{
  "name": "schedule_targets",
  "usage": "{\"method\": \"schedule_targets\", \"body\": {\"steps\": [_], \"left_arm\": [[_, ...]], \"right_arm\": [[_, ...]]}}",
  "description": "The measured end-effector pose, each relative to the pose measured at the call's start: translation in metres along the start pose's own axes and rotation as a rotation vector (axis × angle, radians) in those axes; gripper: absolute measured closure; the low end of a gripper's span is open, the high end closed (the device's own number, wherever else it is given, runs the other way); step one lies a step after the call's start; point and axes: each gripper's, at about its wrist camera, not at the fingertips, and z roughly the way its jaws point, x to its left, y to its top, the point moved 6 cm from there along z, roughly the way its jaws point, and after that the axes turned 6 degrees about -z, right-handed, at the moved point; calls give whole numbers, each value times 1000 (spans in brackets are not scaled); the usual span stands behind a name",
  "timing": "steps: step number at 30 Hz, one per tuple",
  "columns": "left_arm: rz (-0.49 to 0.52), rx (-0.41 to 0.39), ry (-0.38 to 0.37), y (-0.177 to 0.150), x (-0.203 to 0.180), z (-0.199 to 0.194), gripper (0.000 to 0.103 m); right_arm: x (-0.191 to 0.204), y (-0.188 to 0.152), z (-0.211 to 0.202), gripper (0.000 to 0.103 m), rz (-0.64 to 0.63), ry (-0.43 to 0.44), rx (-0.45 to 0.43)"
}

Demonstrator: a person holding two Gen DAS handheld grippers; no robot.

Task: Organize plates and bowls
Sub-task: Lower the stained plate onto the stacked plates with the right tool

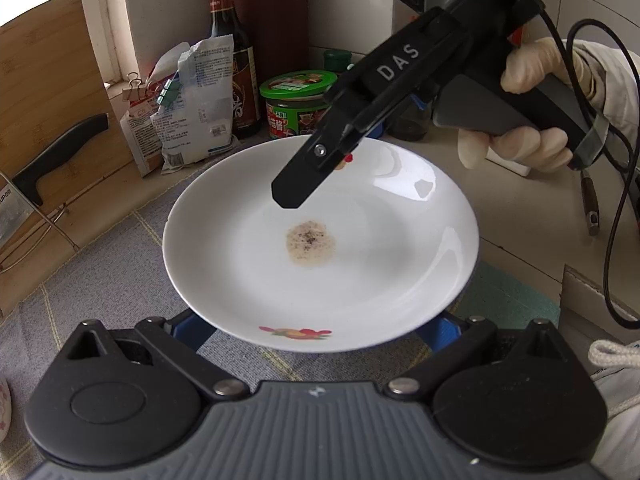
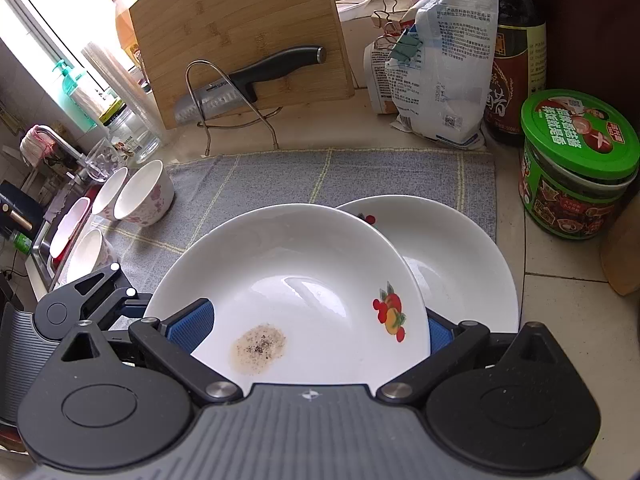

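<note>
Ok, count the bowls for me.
4, all at the grey mat's left edge by the sink: two in back, two nearer. More may be hidden out of frame.

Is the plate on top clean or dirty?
Dirty: the top plate has a brownish speckled stain inside it.

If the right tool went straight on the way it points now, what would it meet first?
The right tool already straddles the stained plate. Straight on, it would probably meet the second plate beneath, then the grey mat; depth is unclear.
</note>
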Motion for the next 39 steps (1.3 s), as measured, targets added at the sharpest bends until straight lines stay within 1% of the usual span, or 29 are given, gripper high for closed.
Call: {"method": "schedule_targets", "body": {"steps": [12,24,39], "left_arm": [[11,27,-20,4,-2,12,1],[16,55,-39,6,0,21,1],[32,59,-45,10,6,27,1]], "right_arm": [[-19,-6,4,0,35,-11,9],[-27,-9,7,0,50,-20,16],[-35,-16,11,0,72,-36,31]]}}
